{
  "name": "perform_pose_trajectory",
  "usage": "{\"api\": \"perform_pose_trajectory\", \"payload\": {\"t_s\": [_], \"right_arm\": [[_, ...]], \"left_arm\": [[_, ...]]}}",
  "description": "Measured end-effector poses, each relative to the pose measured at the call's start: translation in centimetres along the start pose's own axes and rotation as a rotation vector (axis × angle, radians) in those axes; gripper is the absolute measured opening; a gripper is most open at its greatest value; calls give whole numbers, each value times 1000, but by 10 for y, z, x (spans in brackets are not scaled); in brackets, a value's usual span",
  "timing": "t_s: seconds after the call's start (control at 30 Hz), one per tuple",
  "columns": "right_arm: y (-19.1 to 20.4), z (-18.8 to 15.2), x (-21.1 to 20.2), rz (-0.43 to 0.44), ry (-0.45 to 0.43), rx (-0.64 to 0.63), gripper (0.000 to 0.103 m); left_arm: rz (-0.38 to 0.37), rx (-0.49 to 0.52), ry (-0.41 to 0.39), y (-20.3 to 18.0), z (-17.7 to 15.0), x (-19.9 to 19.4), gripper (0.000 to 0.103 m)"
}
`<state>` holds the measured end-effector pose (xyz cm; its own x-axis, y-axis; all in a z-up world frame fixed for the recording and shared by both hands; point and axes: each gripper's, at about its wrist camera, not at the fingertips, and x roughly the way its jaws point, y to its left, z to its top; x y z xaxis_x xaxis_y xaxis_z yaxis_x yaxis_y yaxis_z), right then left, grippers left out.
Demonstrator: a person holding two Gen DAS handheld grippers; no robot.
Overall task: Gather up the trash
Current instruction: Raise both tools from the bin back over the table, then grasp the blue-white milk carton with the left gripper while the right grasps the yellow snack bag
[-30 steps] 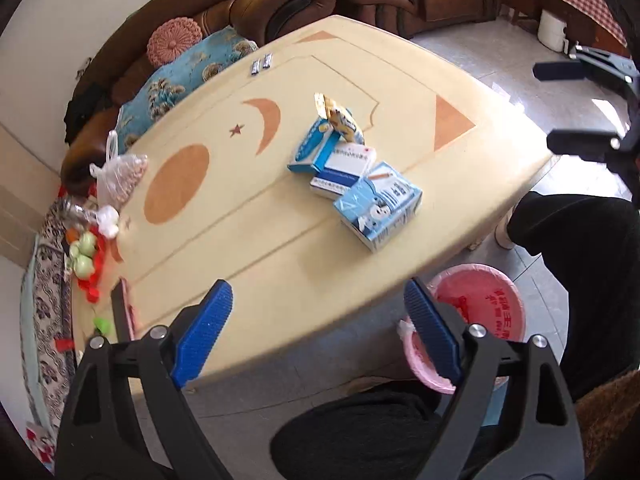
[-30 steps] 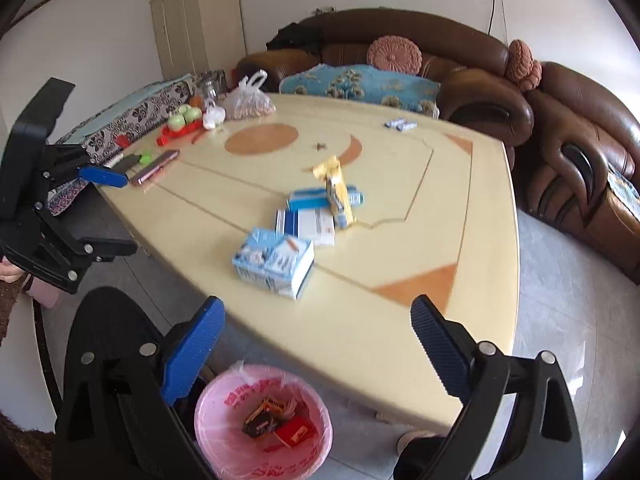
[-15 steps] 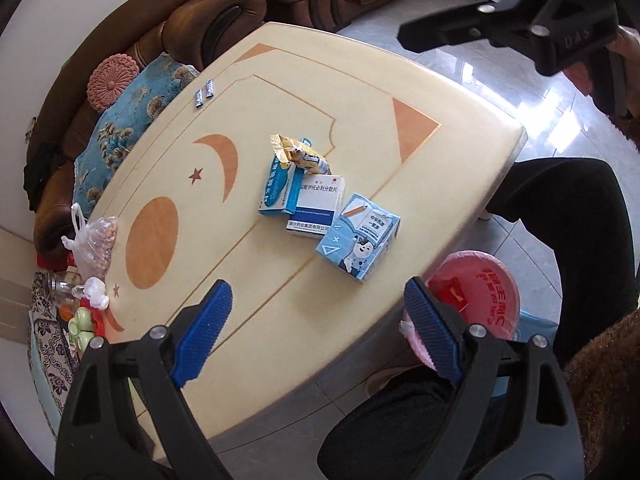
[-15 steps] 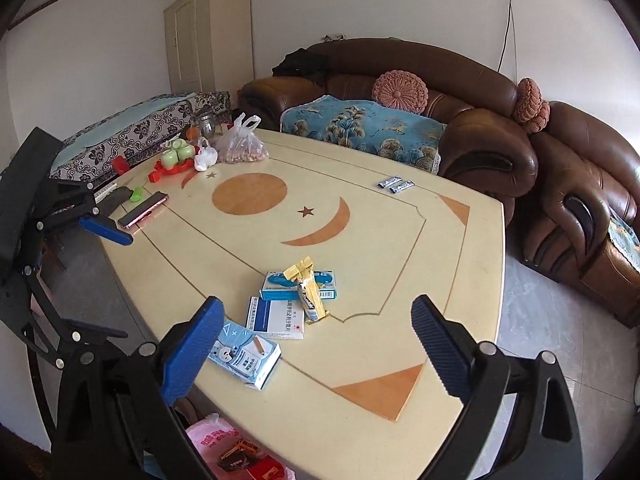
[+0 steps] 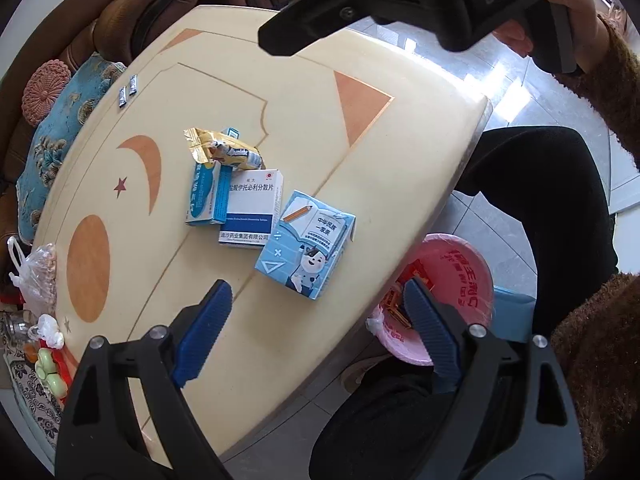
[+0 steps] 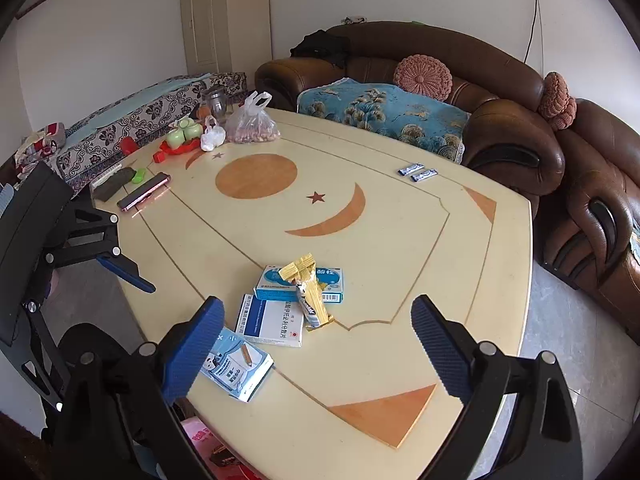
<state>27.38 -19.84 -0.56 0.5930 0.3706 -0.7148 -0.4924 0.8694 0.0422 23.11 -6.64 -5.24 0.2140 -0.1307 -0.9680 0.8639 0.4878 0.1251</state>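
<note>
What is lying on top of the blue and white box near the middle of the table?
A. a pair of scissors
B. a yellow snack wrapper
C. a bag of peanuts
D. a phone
B: a crumpled yellow snack wrapper lies across the blue and white box, while the phone and the bag of peanuts sit toward the table's far end.

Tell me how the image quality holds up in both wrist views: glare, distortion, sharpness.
Left wrist view: strong glare on the floor tiles washes out detail at upper right; fisheye bends the table edge; the milk carton print is sharp. Right wrist view: even daylight, no harsh glare, the sofa curves toward the rim, dark vignette in the corners.
</note>
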Motion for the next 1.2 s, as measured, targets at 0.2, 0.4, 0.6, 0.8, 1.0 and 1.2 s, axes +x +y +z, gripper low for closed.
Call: {"api": "perform_pose_trajectory", "payload": {"t_s": [0.2, 0.4, 0.6, 0.8, 1.0, 1.2], "right_arm": [[-1, -8, 36, 56, 53, -10, 92], [-2, -14, 77, 96, 103, -27, 92], [-8, -17, 115, 146, 124, -10, 92], [-10, -15, 144, 201, 124, -8, 83], [-5, -21, 168, 220, 155, -21, 54], [-6, -22, 177, 217, 157, -6, 45]], "left_arm": [[-57, -1, 34, 7, 10, 27, 86], [-110, 4, 57, 15, 16, 51, 86], [-148, 18, 80, 18, 20, 74, 86], [-177, 27, 87, 20, 23, 91, 86], [-209, 43, 54, 17, 21, 90, 86], [-233, 28, 35, 22, 20, 88, 86]]}}
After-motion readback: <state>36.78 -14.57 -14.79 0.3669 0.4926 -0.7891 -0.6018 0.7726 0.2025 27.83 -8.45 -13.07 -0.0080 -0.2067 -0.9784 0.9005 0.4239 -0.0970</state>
